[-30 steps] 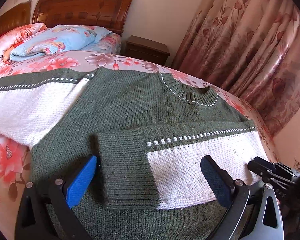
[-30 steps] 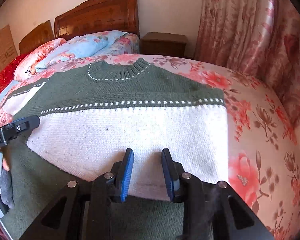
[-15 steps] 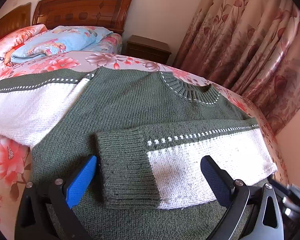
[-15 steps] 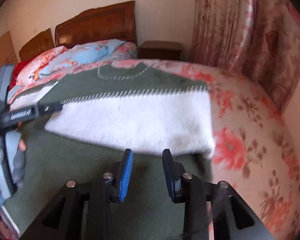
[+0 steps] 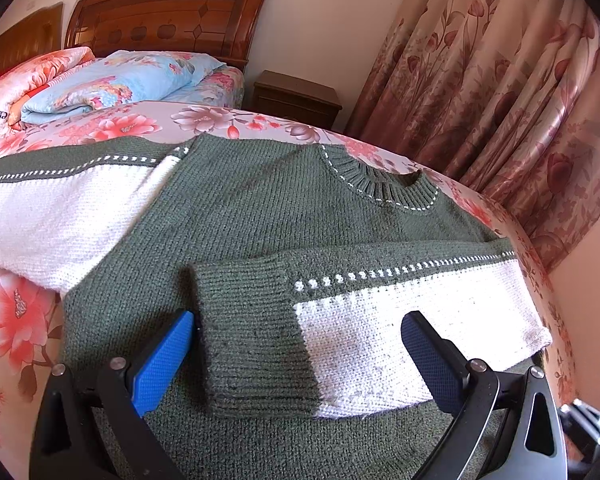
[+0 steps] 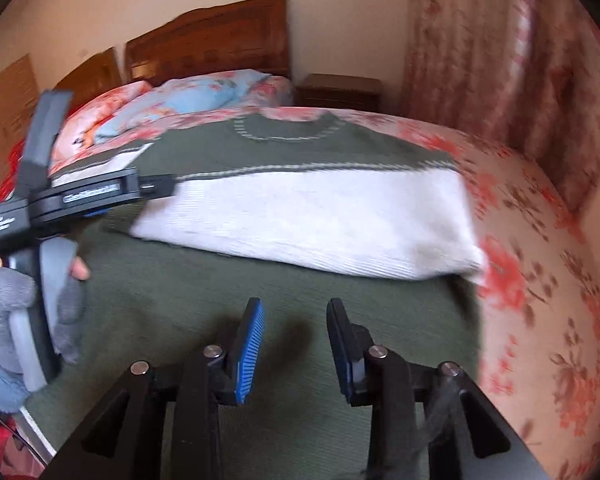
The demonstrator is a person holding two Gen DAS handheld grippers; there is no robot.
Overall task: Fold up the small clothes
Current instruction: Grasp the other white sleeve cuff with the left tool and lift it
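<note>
The green-and-white sweater lies flat on the floral bed, its right sleeve folded across the body, while the left gripper and right gripper hover empty, jaws apart, probably ready for the far-left sleeve

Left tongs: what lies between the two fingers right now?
In the left wrist view, the folded sleeve's green ribbed cuff and part of its white band lie between the open left tongs, ungripped.

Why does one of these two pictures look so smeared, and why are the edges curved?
Right wrist view: motion blur smears the sweater, curtain and bed. Left wrist view: sharp knit texture on the folded sleeve, bright light, soft shadows. Both: fisheye lenses bend edges and leave dark corners.
</note>
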